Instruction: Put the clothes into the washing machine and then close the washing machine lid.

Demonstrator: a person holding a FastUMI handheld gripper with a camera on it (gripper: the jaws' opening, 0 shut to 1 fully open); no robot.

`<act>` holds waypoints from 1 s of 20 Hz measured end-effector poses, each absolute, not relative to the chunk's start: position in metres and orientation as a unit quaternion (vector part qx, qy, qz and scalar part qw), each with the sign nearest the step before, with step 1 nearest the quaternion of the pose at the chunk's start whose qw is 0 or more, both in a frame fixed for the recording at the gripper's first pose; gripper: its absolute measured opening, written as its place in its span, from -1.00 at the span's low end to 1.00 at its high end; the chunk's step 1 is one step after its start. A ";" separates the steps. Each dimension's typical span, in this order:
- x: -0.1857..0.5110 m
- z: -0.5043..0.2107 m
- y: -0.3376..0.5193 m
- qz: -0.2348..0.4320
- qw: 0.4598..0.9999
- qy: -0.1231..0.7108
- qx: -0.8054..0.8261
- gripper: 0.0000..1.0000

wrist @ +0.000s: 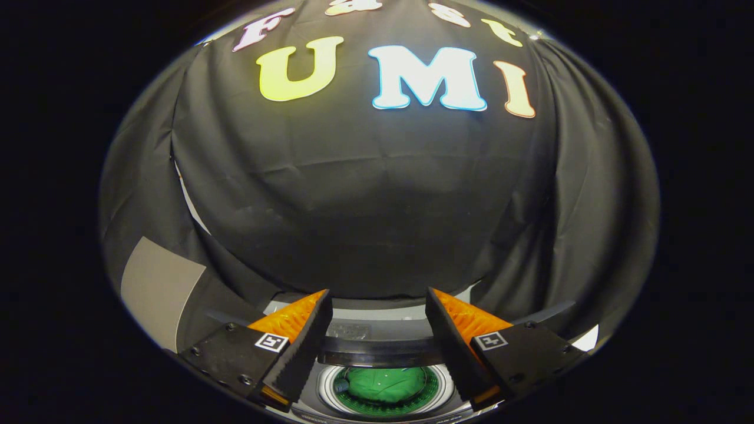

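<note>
Gripper (377, 306) fingers stood wide apart, gripping nothing. Each finger carried small square black-and-white marker tag (271, 342). Between and below fingers: round drum opening of grey top-loading washing machine (386, 329), green cloth garment (386, 383) lying inside drum. Dark curved lid (377, 352) stood open just behind opening. Lettering on machine front too small to read. Black cloth wall (377, 194) beyond fingers.

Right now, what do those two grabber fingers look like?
The gripper has two wedge-shaped fingers that narrow toward their tips, with ridged, toothed inner faces. Each sits on a flat black plate fixed with small screws and carries a little square black-and-white marker. No cables or sleeves are in sight.
</note>
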State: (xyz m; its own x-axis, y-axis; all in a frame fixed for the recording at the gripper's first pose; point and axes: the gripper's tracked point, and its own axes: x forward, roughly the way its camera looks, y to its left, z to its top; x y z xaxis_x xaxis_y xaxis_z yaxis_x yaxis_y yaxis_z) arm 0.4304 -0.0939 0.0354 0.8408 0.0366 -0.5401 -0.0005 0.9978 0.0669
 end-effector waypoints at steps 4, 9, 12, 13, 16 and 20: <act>0.418 0.034 -0.094 0.008 0.961 0.276 0.031 0.97; 0.409 0.038 -0.093 0.010 0.973 0.231 0.028 0.97; 0.405 0.036 -0.093 0.006 0.976 0.217 0.029 0.97; 0.403 0.035 -0.093 0.006 0.976 0.217 0.029 0.96; 0.398 0.035 -0.093 0.005 0.976 0.214 0.029 0.97; 0.390 0.034 -0.092 0.006 0.979 0.200 0.027 0.97</act>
State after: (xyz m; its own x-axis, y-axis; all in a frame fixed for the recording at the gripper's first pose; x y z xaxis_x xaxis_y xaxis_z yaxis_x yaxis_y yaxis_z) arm 0.3902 -0.0916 0.0340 0.9200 0.0231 -0.3913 -0.0020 0.9985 0.0545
